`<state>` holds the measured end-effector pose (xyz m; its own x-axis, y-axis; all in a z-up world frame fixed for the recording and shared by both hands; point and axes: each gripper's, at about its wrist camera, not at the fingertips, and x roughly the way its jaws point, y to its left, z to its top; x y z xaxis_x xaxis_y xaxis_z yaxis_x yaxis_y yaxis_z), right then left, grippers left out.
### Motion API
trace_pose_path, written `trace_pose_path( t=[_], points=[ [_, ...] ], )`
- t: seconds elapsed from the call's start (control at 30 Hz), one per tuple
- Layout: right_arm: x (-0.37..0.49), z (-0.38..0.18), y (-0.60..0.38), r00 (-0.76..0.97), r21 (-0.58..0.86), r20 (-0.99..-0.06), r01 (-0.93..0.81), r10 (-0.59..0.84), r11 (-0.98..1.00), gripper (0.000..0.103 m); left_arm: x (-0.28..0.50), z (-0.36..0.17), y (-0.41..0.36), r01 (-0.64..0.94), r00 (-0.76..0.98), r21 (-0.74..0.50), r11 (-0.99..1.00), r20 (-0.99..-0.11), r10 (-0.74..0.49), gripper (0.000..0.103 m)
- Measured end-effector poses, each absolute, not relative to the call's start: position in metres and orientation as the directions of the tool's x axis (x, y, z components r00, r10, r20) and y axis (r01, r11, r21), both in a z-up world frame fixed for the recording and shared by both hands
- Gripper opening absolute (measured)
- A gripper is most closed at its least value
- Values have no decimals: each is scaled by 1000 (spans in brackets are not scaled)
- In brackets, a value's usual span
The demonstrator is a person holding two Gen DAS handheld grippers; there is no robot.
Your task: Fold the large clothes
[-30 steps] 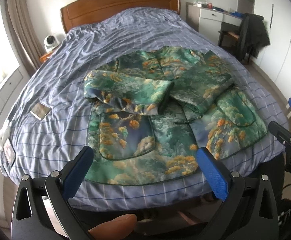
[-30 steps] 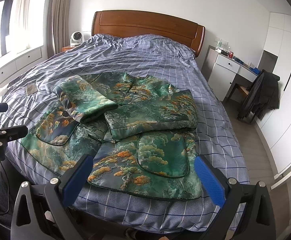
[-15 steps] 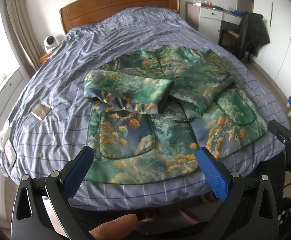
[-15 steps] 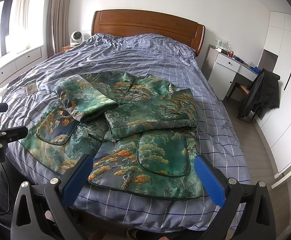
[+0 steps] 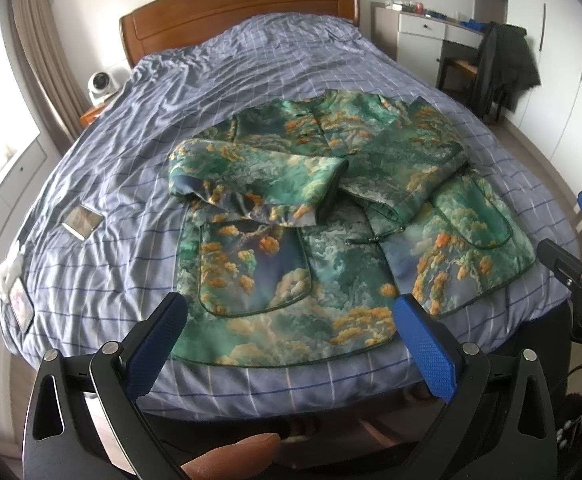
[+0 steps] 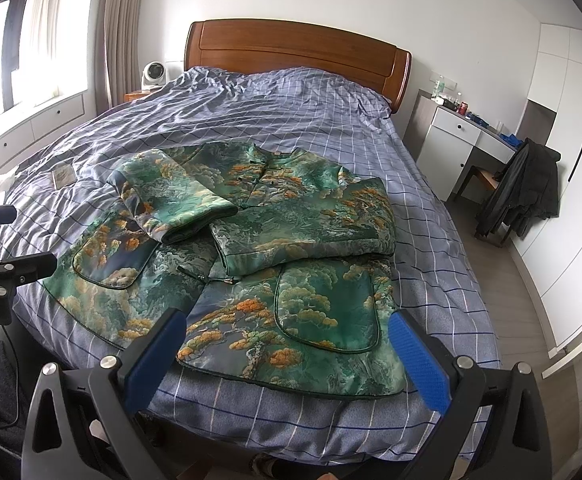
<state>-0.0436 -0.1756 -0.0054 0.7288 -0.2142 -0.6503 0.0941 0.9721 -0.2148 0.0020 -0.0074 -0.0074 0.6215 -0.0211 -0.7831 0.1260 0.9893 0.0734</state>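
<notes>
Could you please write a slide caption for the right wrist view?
Open right claw hovers at the hem of a green jacket, sleeves folded in, on a checked bed.

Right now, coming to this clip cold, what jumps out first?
The green padded jacket with its orange tree print, lying face up near the foot of the bed, both sleeves folded across its chest. Behind it stands the wooden headboard. Both blue-padded hand-held grippers, left and right, hover open over the near hem, touching nothing.
</notes>
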Motion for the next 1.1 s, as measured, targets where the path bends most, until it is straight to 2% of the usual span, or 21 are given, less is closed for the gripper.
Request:
trace_pose_path(
  t=[1.1],
  points=[
    [-44,-8,-174,726,-220,-653,90,-215,971,103,2,-8,-8,126,622,81,989,-783,-15,103]
  ],
)
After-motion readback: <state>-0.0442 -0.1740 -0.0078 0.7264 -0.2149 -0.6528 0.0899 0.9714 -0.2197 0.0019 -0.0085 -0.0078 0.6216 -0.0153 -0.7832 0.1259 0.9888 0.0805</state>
